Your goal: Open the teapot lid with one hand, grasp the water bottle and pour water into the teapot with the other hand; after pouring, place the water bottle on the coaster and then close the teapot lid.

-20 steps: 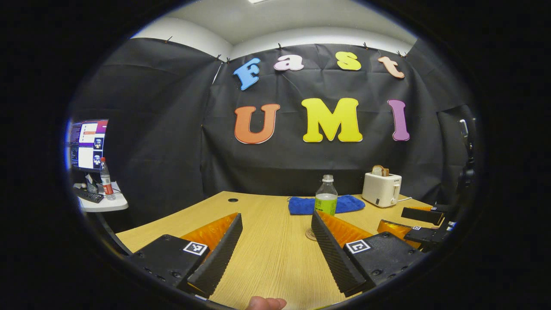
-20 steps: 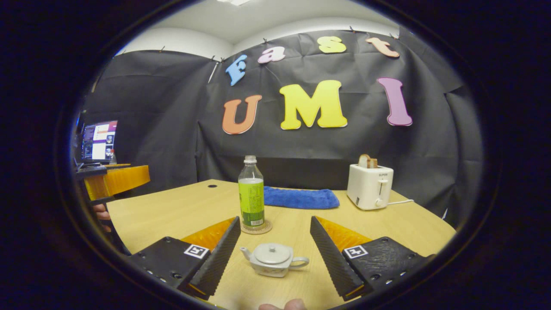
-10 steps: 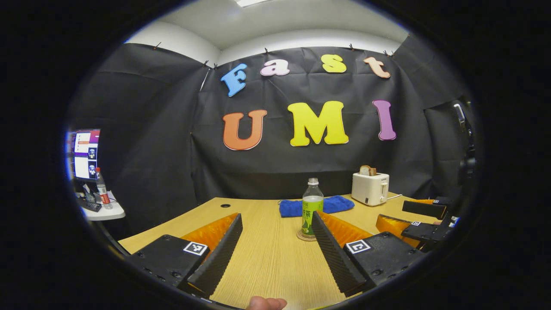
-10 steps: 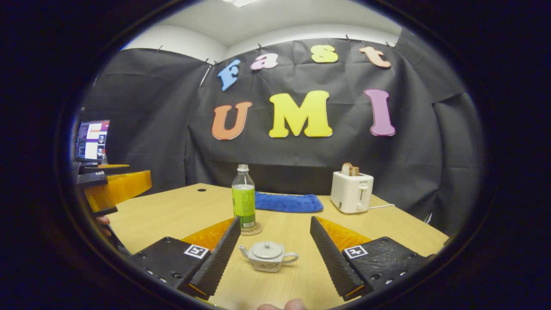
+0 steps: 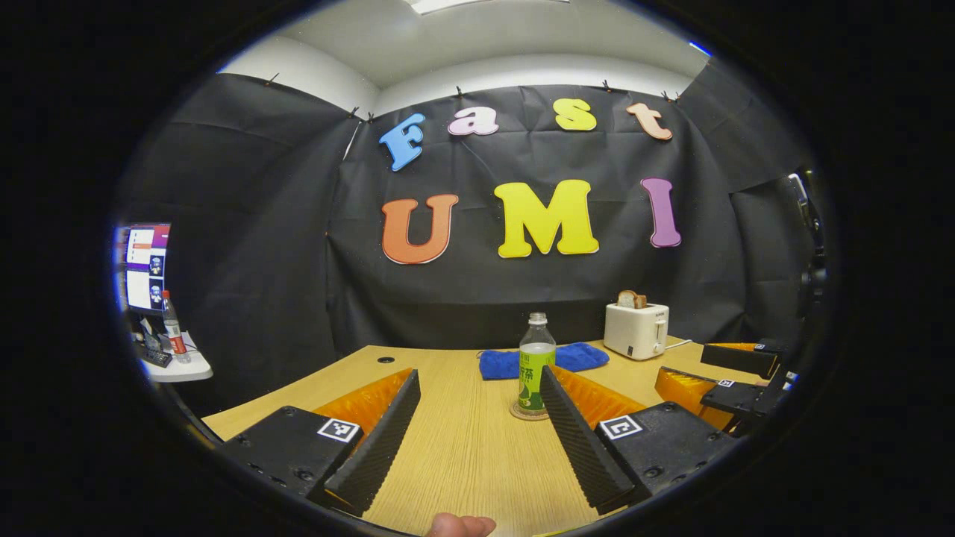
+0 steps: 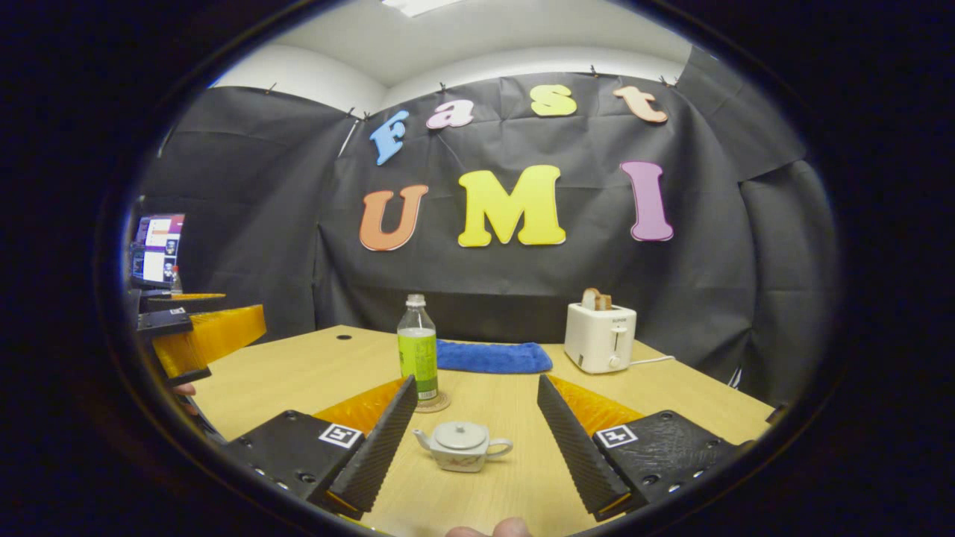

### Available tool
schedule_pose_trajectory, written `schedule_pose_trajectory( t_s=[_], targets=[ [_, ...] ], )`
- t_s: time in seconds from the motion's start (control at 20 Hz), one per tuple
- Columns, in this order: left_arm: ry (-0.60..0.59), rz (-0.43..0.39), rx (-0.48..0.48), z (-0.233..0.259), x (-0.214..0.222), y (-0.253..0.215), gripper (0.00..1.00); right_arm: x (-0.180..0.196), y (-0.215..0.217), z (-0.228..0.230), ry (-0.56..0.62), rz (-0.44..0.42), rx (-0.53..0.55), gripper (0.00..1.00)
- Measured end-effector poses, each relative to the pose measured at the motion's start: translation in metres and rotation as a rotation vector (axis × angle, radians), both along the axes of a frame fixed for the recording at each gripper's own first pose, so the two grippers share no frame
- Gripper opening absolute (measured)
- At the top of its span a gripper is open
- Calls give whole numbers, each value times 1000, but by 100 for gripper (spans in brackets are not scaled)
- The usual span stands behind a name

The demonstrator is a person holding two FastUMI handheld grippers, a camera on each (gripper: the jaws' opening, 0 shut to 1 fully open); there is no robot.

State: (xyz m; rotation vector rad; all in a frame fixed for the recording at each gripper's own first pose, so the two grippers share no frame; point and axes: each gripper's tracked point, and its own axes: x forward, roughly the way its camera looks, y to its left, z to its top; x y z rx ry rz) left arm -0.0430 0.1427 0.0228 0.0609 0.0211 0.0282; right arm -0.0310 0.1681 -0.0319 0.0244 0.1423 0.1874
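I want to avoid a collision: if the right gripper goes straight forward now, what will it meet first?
Probably the teapot, lid on, lying between the open jaws of the right gripper; depth is unclear.

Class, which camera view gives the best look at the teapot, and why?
The right gripper view: the teapot sits whole between that gripper's open jaws, lid on, spout and handle clear. The left gripper view looks toward the bottle instead.

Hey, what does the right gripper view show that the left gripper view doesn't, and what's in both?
Right gripper view alone: the teapot, lid on, between the open right gripper, and the left gripper at its left edge.
Left gripper view alone: a side table with a red-labelled bottle on it.
Both: the water bottle standing on its coaster, the blue cloth, the toaster, the wooden table, and a monitor.
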Motion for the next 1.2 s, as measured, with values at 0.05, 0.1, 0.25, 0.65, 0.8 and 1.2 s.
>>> schedule_pose_trajectory(
  t_s=[0.05,0.1,0.25,0.65,0.8,1.2],
  targets=[
    [3,-2,1,-1,0,-1,100,-1,-2,2,-4,-6,-1,98],
    [4,-2,0,-1,0,-1,100,-2,-4,4,-10,-11,3,97],
    [7,-3,5,-2,0,-1,100,-4,-8,6,-18,-21,5,98],
    [5,-19,4,0,-2,-10,100,-8,-16,14,-36,-42,20,97],
    [13,-24,8,-2,-2,-11,100,-9,-22,19,-49,-54,23,97],
    [20,-37,13,-4,-1,-15,100,-10,-32,22,-56,-79,29,98]
  ],
)
